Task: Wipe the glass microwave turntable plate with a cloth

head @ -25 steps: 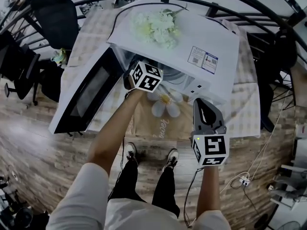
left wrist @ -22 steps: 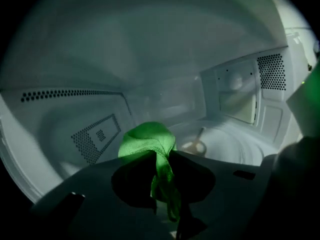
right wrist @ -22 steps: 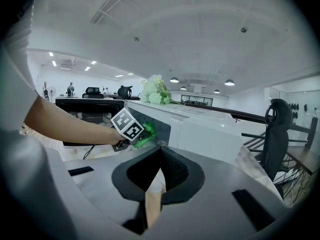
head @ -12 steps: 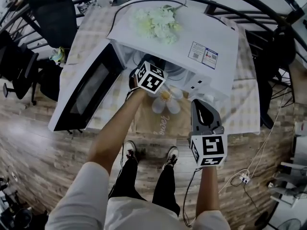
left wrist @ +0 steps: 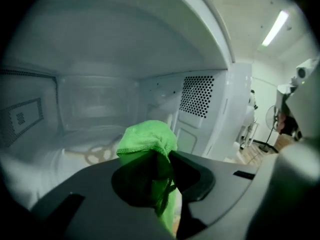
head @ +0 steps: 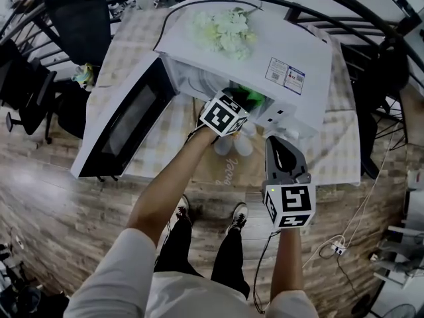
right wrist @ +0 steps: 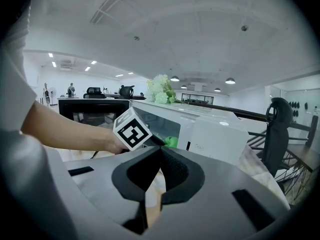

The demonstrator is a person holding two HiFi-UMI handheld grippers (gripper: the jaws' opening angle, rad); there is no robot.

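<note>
A white microwave (head: 265,52) stands on the table with its door (head: 122,121) swung open to the left. My left gripper (head: 233,106) reaches into the cavity's right part, shut on a bright green cloth (head: 250,97). In the left gripper view the cloth (left wrist: 147,136) bunches between the jaws of that gripper (left wrist: 167,156), above the pale glass turntable plate (left wrist: 55,159) on the cavity floor. Whether cloth and plate touch is hidden. My right gripper (head: 281,152) hangs shut and empty in front of the microwave's control side; its own view shows the left gripper's cube (right wrist: 132,130) and the cloth (right wrist: 171,142).
White flowers (head: 225,28) lie on top of the microwave. A chequered tablecloth (head: 132,52) covers the table, with a daisy-print mat (head: 232,148) at its front edge. Black office chairs (head: 79,18) stand at the left. A cable and socket (head: 338,247) lie on the wooden floor at the right.
My left gripper has moved right and deeper into the microwave cavity with the green cloth, which now shows in the head view. The right gripper has hardly moved.
</note>
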